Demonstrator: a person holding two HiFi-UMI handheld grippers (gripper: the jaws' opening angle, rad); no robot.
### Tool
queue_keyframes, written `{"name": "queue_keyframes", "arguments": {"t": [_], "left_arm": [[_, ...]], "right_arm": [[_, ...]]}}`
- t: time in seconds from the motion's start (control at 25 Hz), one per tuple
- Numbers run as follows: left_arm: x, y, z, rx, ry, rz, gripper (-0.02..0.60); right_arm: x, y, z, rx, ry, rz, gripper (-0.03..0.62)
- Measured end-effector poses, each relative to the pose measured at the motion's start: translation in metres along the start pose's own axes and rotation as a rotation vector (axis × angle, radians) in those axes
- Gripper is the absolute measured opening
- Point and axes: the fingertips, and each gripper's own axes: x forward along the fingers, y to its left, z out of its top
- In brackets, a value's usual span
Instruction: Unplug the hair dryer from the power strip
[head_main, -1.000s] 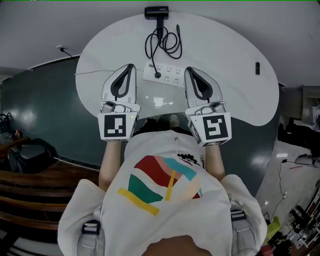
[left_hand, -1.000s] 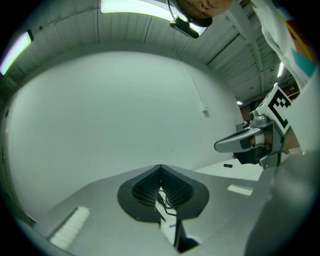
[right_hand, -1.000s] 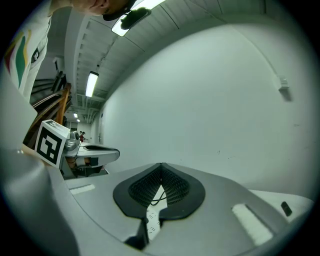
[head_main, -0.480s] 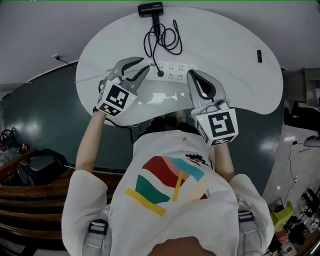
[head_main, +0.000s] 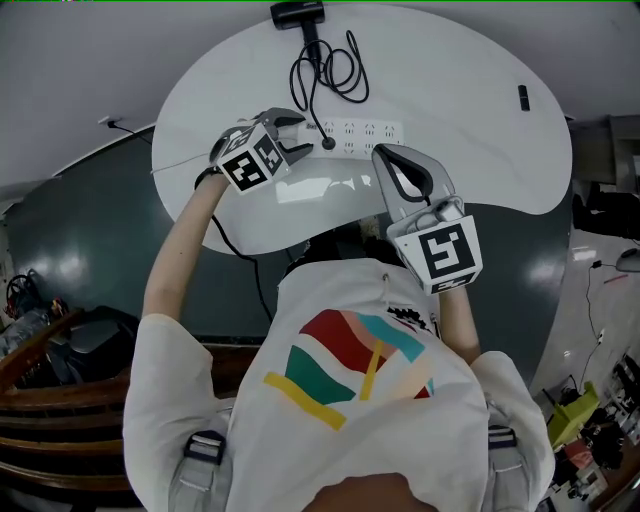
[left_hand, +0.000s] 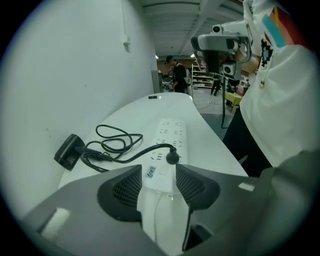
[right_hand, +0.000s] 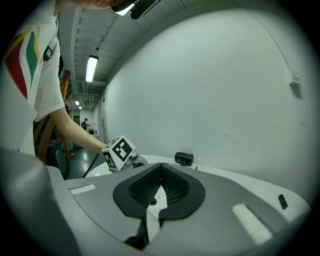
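Small black object (head_main: 523, 97) lies on white table (head_main: 450, 70).

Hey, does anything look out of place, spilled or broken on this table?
Nothing stands out. The power strip lies flat on the table, the black plug sits in it, and the cord lies in loose loops toward the hair dryer. No spill or damage shows.

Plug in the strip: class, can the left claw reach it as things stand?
Probably yes: the left claw, jaws just opened around the strip, has the plug right ahead, nothing between.
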Motion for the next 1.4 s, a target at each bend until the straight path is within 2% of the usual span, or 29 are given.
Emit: {"name": "queue_keyframes", "arguments": {"t": [0.16, 0.28, 0.4, 0.44, 0.52, 0.6, 0.8, 0.96, 1.28, 1.4], "left_arm": [[0.016, -0.006, -0.009, 0.098, 0.082, -0.067, 0.202], [0.022, -0.006, -0.011, 0.129, 0.113, -0.089, 0.204], [0.023, -0.007, -0.013, 0.115, 0.137, -0.124, 0.204], [0.024, -0.010, -0.014, 0.101, 0.150, -0.145, 0.192], [0.024, -0.016, -0.015, 0.075, 0.182, -0.188, 0.123], [0.023, -0.019, -0.014, 0.077, 0.209, -0.205, 0.121], [0.025, -0.017, -0.013, 0.093, 0.211, -0.218, 0.135], [0.027, -0.011, -0.014, 0.049, 0.202, -0.234, 0.183], [0.025, -0.012, -0.013, 0.041, 0.206, -0.246, 0.186], [0.023, -0.013, -0.012, 0.039, 0.207, -0.243, 0.186]], "right_arm": [[0.000, 0.000, -0.008, 0.010, 0.028, -0.005, 0.012], [0.000, 0.000, -0.009, 0.018, 0.028, -0.017, 0.012], [0.001, -0.001, -0.012, 0.011, 0.044, -0.020, 0.012], [0.001, -0.001, -0.014, 0.009, 0.051, -0.017, 0.012], [0.004, -0.002, -0.015, 0.003, 0.052, -0.006, 0.012], [0.009, -0.003, -0.012, -0.012, 0.044, 0.010, 0.012], [0.021, -0.003, -0.006, -0.069, 0.048, 0.044, 0.012], [0.027, -0.001, -0.008, -0.084, 0.061, 0.073, 0.012], [0.049, 0.004, -0.021, -0.083, 0.097, 0.157, 0.006], [0.054, 0.007, -0.025, -0.075, 0.108, 0.184, 0.051]]}}
